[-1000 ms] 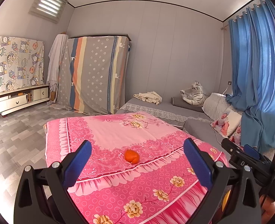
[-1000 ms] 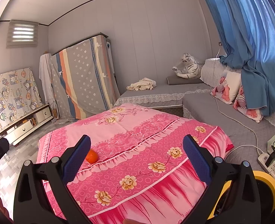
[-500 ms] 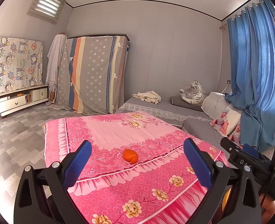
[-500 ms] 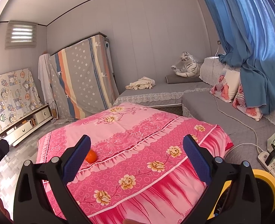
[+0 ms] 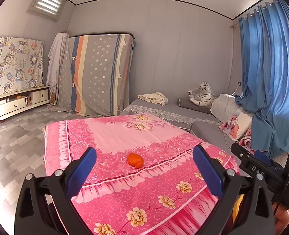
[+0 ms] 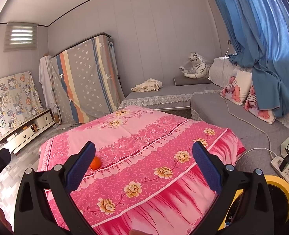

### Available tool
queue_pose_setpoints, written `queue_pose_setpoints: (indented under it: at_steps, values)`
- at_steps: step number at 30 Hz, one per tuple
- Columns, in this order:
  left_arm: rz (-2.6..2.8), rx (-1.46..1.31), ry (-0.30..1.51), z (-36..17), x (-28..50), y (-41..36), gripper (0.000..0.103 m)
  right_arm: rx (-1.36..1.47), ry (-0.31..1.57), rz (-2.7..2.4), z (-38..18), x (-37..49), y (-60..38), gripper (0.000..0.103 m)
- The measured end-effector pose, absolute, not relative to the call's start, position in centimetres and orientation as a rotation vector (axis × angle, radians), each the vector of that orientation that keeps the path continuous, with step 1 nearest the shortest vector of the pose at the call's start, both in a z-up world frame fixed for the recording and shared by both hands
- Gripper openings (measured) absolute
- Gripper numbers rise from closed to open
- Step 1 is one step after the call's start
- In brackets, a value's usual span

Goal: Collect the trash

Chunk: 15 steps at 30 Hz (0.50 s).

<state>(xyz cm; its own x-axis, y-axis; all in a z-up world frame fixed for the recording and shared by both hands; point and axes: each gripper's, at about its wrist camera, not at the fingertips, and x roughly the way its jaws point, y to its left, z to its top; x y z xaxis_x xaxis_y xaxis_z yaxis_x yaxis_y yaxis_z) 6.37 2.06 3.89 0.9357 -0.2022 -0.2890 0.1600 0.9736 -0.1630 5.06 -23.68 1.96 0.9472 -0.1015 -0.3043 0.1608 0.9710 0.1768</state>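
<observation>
Tabletop (image 5: 109,133) under a pink floral cloth fills both views, with one trash item on it. Left tongs (image 5: 144,169) are spread wide and empty, held short of the near edge; right tongs (image 6: 143,166) likewise spread and empty. Step in hand appears to be the approach. The next move likely calls for advancing the left tongs to straddle the item. Orange peel (image 5: 135,160) lies on the cloth's patterned border: small, rounded, curled, bright orange.
</observation>
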Motion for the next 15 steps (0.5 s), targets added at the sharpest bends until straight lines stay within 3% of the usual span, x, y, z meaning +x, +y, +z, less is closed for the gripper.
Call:
queue_pose_setpoints:
  at_steps: [15]
  values:
    - [-0.189, -0.147, 0.325, 3.74, 6.89, 1.76, 0.095, 0.208, 0.303, -0.138, 1.84, 5.18, -23.99, 0.094]
